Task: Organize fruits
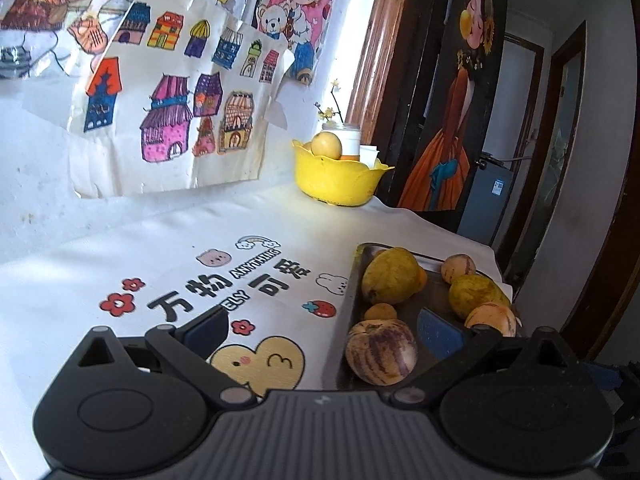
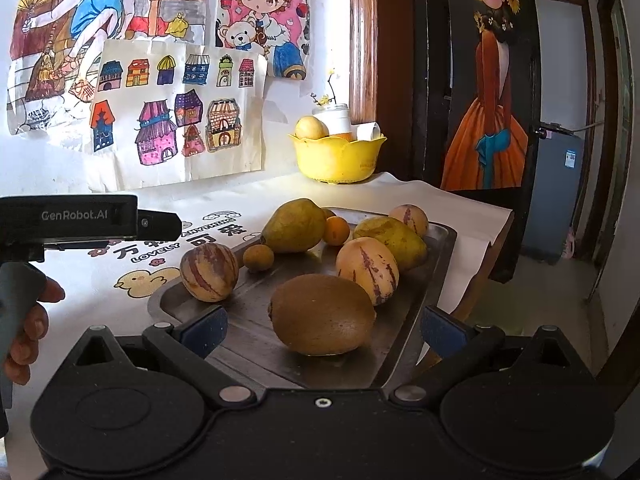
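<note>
Showing one metal tray (image 2: 442, 240) carrying three striped melons (image 2: 209, 272), two pears (image 2: 294, 226), one kiwi (image 2: 322, 314) and two small oranges (image 2: 336, 231); showing one yellow bowl (image 2: 338, 160) holding at least one round fruit (image 2: 310, 128).

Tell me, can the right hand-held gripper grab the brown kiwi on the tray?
Probably yes. The right hand-held gripper is open, and the kiwi lies right in front of it on the metal tray, between its fingers, with nothing in front of it.
</note>
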`<state>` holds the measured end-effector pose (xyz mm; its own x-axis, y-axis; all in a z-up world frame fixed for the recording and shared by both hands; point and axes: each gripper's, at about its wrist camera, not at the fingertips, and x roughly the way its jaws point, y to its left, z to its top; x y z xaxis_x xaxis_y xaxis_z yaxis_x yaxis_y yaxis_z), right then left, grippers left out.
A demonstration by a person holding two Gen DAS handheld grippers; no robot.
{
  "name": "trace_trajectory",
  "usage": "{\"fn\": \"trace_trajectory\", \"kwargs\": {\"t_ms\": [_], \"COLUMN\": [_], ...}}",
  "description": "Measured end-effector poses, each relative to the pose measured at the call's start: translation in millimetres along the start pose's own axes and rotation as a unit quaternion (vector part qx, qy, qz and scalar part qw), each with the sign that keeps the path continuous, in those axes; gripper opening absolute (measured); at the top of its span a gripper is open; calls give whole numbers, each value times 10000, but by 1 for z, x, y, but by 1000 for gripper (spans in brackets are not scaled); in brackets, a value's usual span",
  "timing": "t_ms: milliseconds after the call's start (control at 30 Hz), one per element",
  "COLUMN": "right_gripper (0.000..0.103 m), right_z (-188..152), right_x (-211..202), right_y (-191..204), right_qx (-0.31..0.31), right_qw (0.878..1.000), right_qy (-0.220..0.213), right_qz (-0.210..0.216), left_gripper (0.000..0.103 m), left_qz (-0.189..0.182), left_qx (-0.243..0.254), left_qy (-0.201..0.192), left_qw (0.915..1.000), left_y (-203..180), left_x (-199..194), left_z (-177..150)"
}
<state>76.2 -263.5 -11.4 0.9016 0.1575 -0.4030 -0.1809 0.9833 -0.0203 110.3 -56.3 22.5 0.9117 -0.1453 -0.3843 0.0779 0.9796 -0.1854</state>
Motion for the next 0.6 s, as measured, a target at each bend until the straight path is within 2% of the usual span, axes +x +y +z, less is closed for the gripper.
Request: {"fn": "trace_trajectory", "kwargs": {"t_ms": [600], "right_gripper": [102], "right_z": [-5], "right_x": [-7], "right_y": [8], "right_qx": [105], "right_qw": [9999], "right_qy": [-9], "right_qz": [-101], "left_gripper": [102], "left_qz": [50], "left_qx": [89], "left_qy": [26], "left_qw": [9999], "left_y": [6], "left_x": [-12], "left_z": [-7]}}
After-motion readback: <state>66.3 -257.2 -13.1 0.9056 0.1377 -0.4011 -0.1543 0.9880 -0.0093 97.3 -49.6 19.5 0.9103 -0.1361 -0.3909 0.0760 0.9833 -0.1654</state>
